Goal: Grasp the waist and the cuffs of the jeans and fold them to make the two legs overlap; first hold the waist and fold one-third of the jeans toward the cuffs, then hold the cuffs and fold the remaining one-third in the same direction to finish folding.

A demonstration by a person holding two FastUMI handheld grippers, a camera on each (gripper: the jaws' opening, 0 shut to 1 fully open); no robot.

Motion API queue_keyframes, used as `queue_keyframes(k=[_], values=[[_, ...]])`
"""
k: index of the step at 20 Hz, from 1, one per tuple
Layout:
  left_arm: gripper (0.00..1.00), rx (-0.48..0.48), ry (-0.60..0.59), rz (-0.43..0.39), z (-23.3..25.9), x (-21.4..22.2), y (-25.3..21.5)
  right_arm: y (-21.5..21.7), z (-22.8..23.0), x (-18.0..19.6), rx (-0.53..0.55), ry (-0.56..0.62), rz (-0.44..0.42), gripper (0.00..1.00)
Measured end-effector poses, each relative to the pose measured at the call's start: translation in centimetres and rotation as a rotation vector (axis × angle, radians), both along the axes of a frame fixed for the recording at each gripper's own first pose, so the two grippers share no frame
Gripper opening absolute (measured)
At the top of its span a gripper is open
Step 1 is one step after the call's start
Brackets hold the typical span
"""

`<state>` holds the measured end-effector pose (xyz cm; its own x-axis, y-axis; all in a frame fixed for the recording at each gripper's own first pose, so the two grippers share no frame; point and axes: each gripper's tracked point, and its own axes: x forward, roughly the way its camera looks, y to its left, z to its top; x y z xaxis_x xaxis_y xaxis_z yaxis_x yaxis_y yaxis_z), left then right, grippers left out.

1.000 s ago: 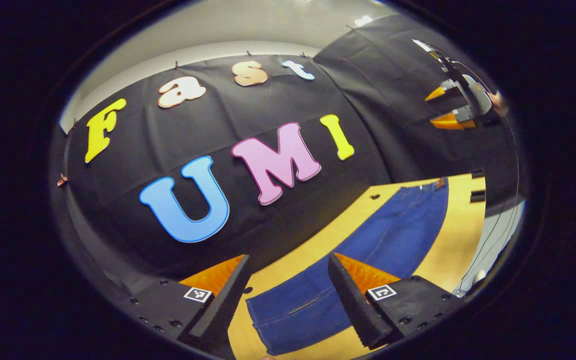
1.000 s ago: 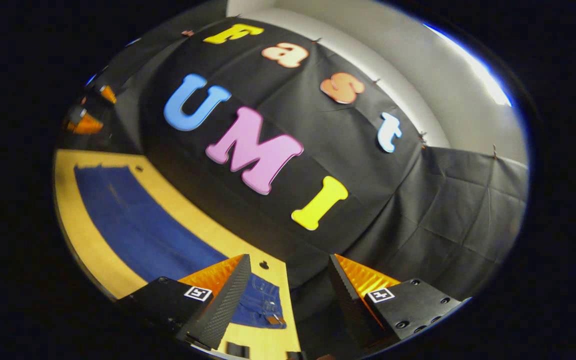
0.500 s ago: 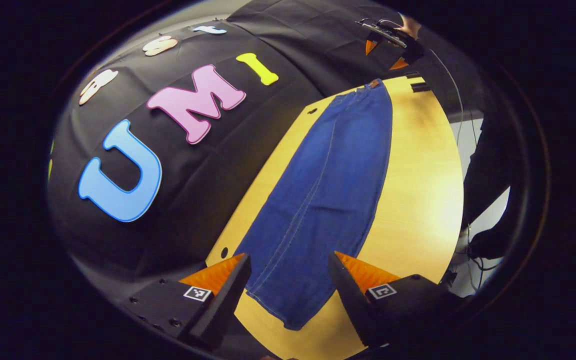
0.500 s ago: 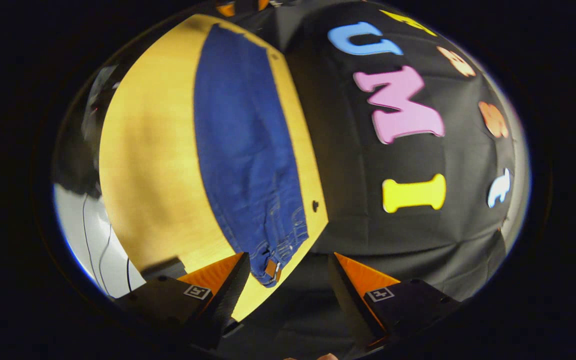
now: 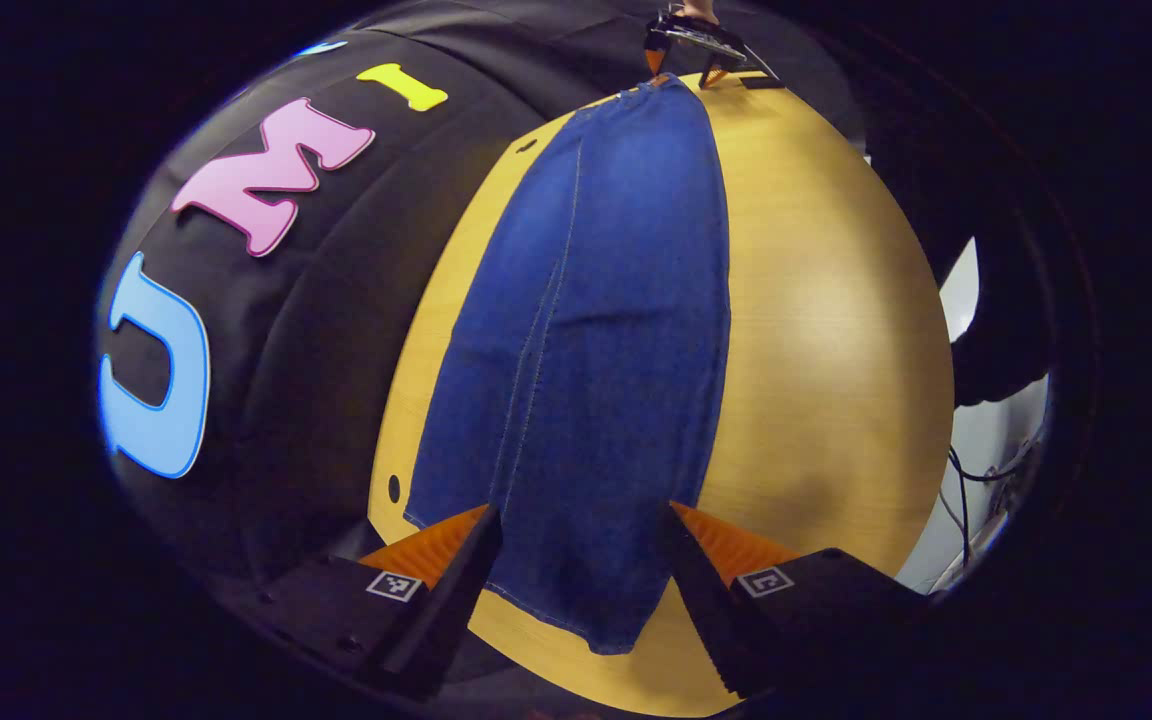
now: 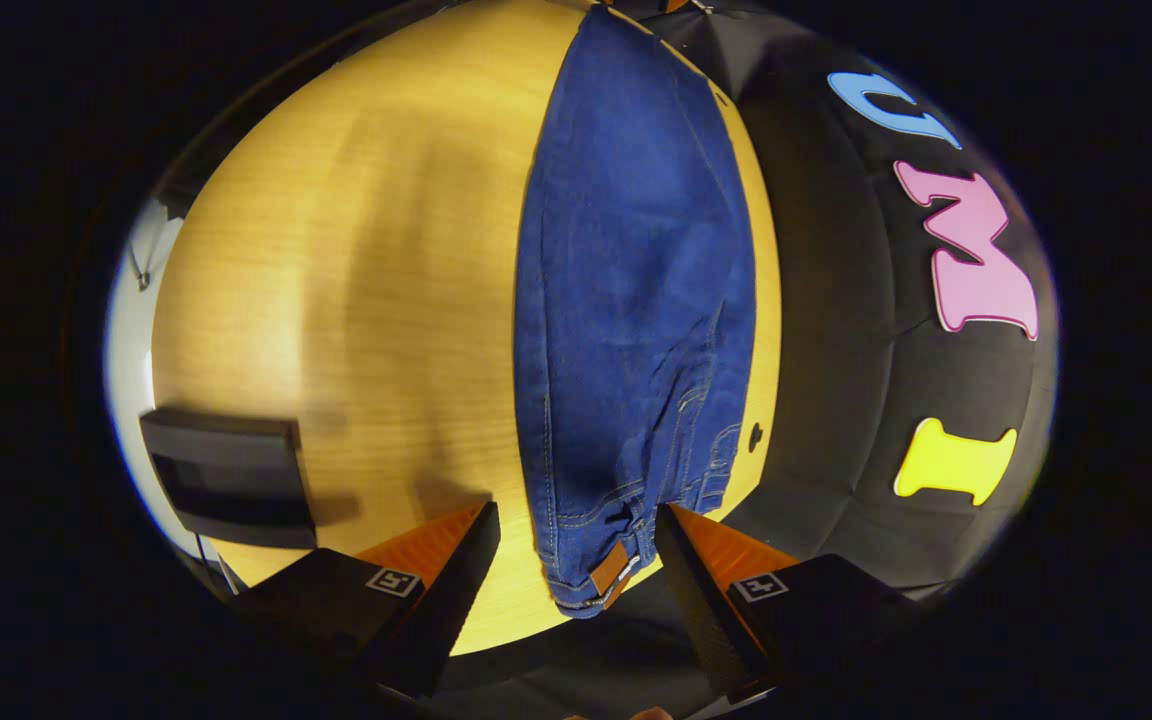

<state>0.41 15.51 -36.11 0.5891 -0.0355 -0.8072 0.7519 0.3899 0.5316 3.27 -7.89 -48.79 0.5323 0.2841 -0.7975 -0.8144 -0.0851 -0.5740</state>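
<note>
The jeans are lying flat along the far side of the wooden bench, legs apparently already overlapped, cuffs under the left tongs and waist under the right tongs. Both tongs are hovering wide open, holding nothing. If either is pinching only the top layer, the legs risk sliding apart; the waist's leather patch is showing no readable writing.

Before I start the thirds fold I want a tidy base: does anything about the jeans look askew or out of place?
Mostly tidy: the jeans lie flat and straight on the table, legs already overlapped. One oddity: in the right gripper view the waist end hangs slightly over the table edge, with a few creases near the pockets.
</note>
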Motion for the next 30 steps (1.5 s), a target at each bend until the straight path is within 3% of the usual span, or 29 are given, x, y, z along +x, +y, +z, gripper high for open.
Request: queue_keyframes(k=[2, 7, 12, 15, 17, 19, 22, 23, 24, 25, 26, 28, 30], values=[[0.98, 0.025, 0.068, -0.038, -1.4, -0.4, 0.0, 0.4, -0.2, 0.5, 0.024, 0.02, 0.037, 0.96], [0.98, 0.108, 0.236, -0.142, -4.1, -3.0, 0.4, -0.1, -0.4, 1.0, 0.054, 0.054, 0.022, 0.96], [0.95, 0.143, 0.296, -0.066, -5.4, -3.2, 3.8, -0.4, -0.6, 2.2, 0.041, 0.047, 0.019, 0.95], [0.95, 0.175, 0.273, -0.108, -6.3, -3.1, 3.4, 0.1, -0.7, 3.0, 0.02, 0.012, 0.054, 0.95], [0.94, 0.164, 0.275, -0.085, -6.2, -3.5, 4.0, 0.5, -1.3, 3.3, -0.009, -0.03, 0.071, 0.91], [0.85, 0.147, 0.308, -0.094, -6.7, -4.5, 3.8, 0.7, -2.4, 2.7, -0.059, -0.025, 0.078, 0.76], [0.12, 0.188, 0.273, -0.129, -7.2, -4.8, 3.7, 0.5, -3.1, 2.0, -0.091, 0.028, 0.002, 0.2], [0.07, 0.183, 0.274, -0.115, -7.4, -4.6, 3.5, 0.4, -3.4, 2.4, -0.084, 0.054, -0.046, 0.12], [0.02, 0.157, 0.282, -0.08, -7.6, -4.4, 3.8, 0.5, -3.0, 2.1, -0.067, 0.092, -0.088, 0.13], [0.06, 0.124, 0.305, -0.038, -7.7, -4.6, 3.8, 0.4, -3.1, 2.3, -0.061, 0.117, -0.118, 0.13], [0.06, 0.095, 0.33, 0.0, -7.6, -4.6, 4.1, 0.3, -3.1, 2.5, -0.058, 0.133, -0.126, 0.07], [0.06, 0.046, 0.353, 0.063, -7.5, -4.2, 4.3, 0.4, -3.1, 2.4, -0.065, 0.126, -0.113, 0.07], [0.06, 0.036, 0.347, 0.072, -7.4, -4.1, 4.3, 0.5, -2.9, 2.3, -0.084, 0.094, -0.079, 0.07]])
